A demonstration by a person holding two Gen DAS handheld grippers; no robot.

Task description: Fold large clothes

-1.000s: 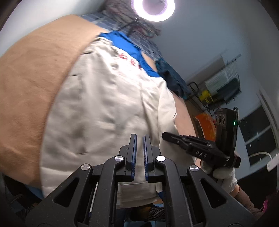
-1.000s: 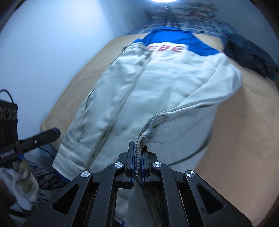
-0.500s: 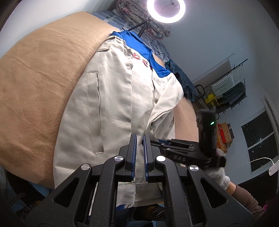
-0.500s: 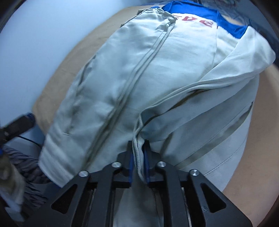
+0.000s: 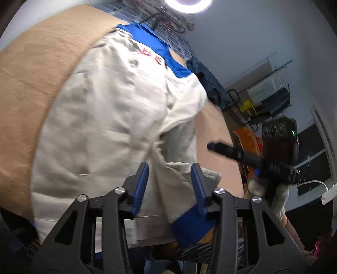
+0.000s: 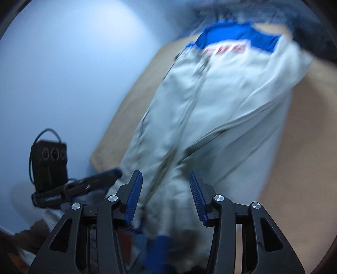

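Observation:
A large cream jacket [image 5: 118, 118] with a blue collar and red lettering lies on a tan bed [image 5: 35, 84]. Its right sleeve is folded across the body, and the blue cuff [image 5: 189, 225] hangs at the near edge. My left gripper [image 5: 169, 170] is open and empty just above the jacket's hem. My right gripper [image 6: 164, 179] is open and empty over the folded sleeve [image 6: 221, 134]; that view is blurred. The right gripper also shows in the left wrist view [image 5: 212, 145], beside the jacket's right edge.
Dark blue clothes [image 5: 208, 84] lie at the far right of the bed. A ring light [image 5: 189, 4] hangs above. A wire rack [image 5: 267, 97] and orange items [image 5: 246, 141] stand to the right. A wall [image 6: 63, 73] runs along the bed's left side.
Both grippers have opened. The right gripper let go of the sleeve, which now lies across the jacket, and drew back to the right.

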